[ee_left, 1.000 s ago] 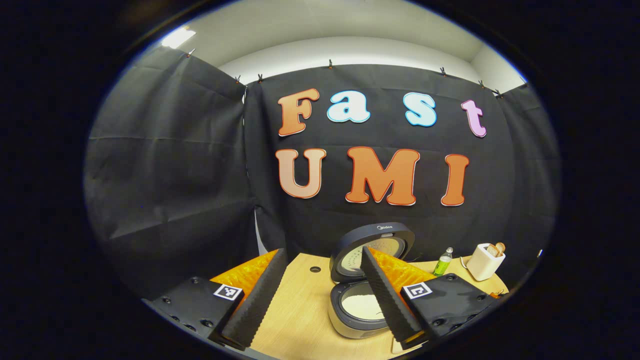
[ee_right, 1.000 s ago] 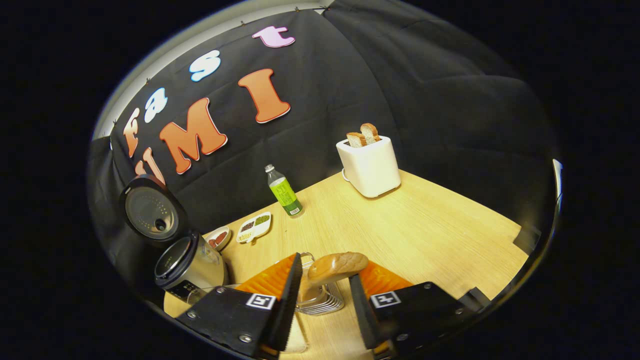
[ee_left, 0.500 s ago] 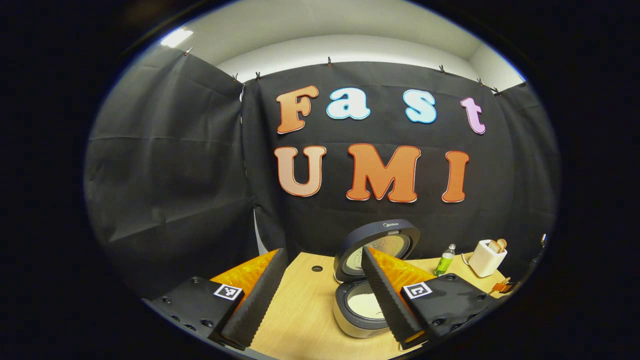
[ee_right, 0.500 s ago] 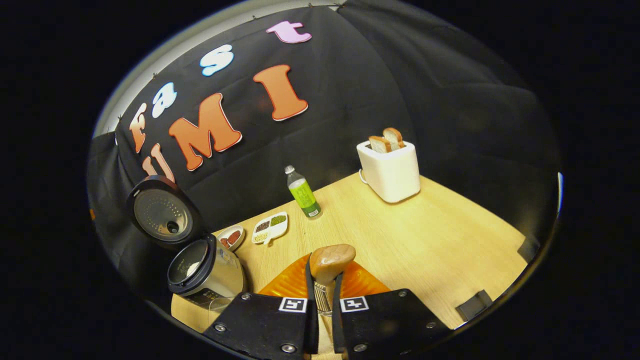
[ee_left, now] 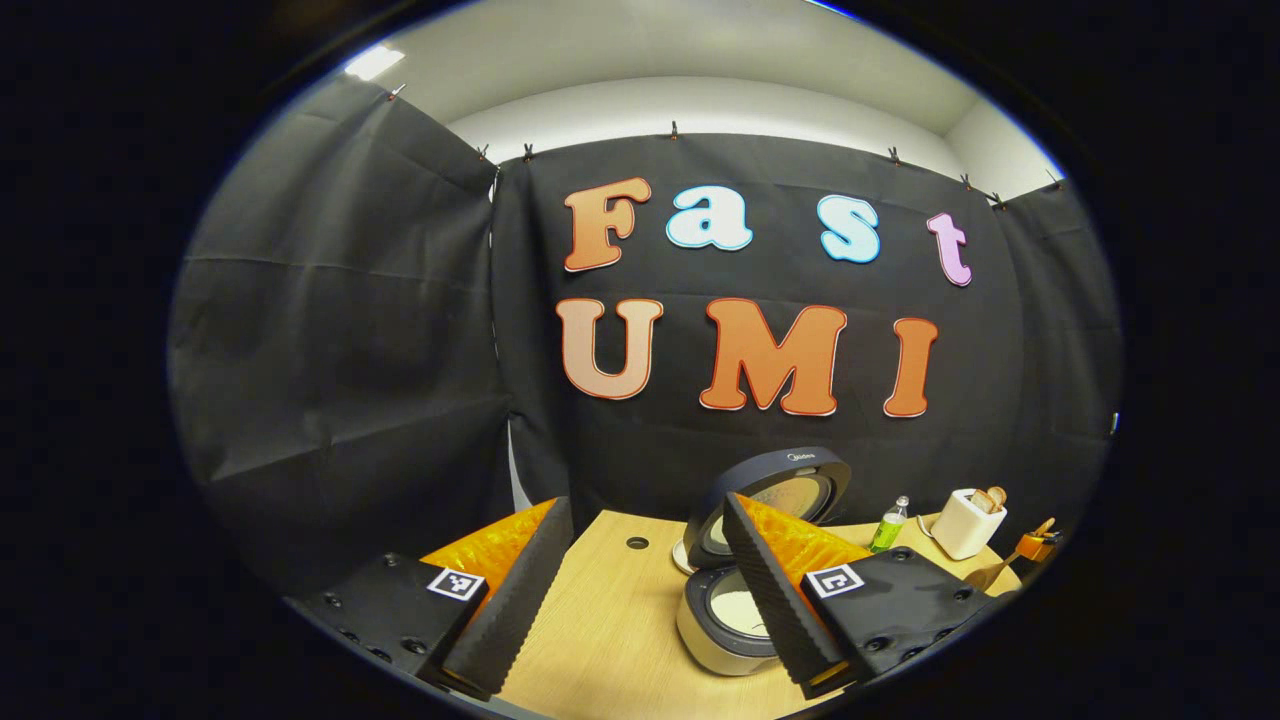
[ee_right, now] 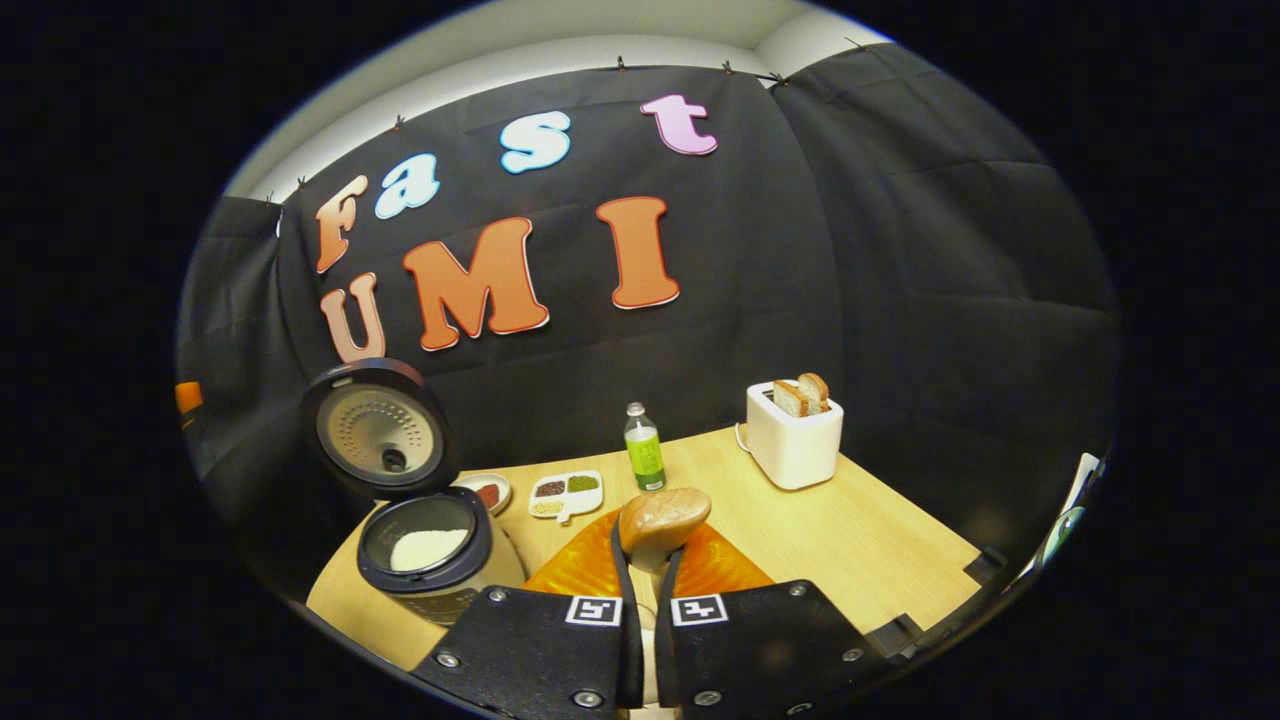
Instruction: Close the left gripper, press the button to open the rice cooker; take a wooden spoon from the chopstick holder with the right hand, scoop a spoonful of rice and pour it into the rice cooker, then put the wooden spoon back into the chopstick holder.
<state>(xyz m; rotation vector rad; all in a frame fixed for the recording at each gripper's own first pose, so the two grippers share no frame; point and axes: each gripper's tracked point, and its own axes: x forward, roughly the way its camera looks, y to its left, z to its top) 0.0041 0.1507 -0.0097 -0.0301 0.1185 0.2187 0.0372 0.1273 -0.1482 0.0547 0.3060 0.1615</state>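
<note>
The rice cooker (ee_right: pixel 425 560) stands open with its round lid (ee_right: pixel 378 435) tipped up and white rice in the pot. My right gripper (ee_right: pixel 645 610) is shut on the handle of the wooden spoon (ee_right: pixel 662 520), whose bowl sticks up just past the fingertips, right of the cooker and above the table. In the left gripper view my left gripper (ee_left: pixel 640 600) is open and holds nothing. The cooker (ee_left: pixel 730 615) sits behind its right finger. At the far right the right gripper (ee_left: pixel 1037 545) shows small, with the spoon (ee_left: pixel 990 572).
On the wooden table (ee_right: pixel 850 540) a green bottle (ee_right: pixel 644 447) and a white toaster (ee_right: pixel 793 440) with bread stand at the back. A white divided dish (ee_right: pixel 566 492) and a small dish (ee_right: pixel 488 493) lie beside the cooker. Black cloth walls close in the table.
My right gripper closed on the spoon above the wire holder, then rose with it, and the holder has dropped out of its view. My left gripper stayed open and drifted slightly.
</note>
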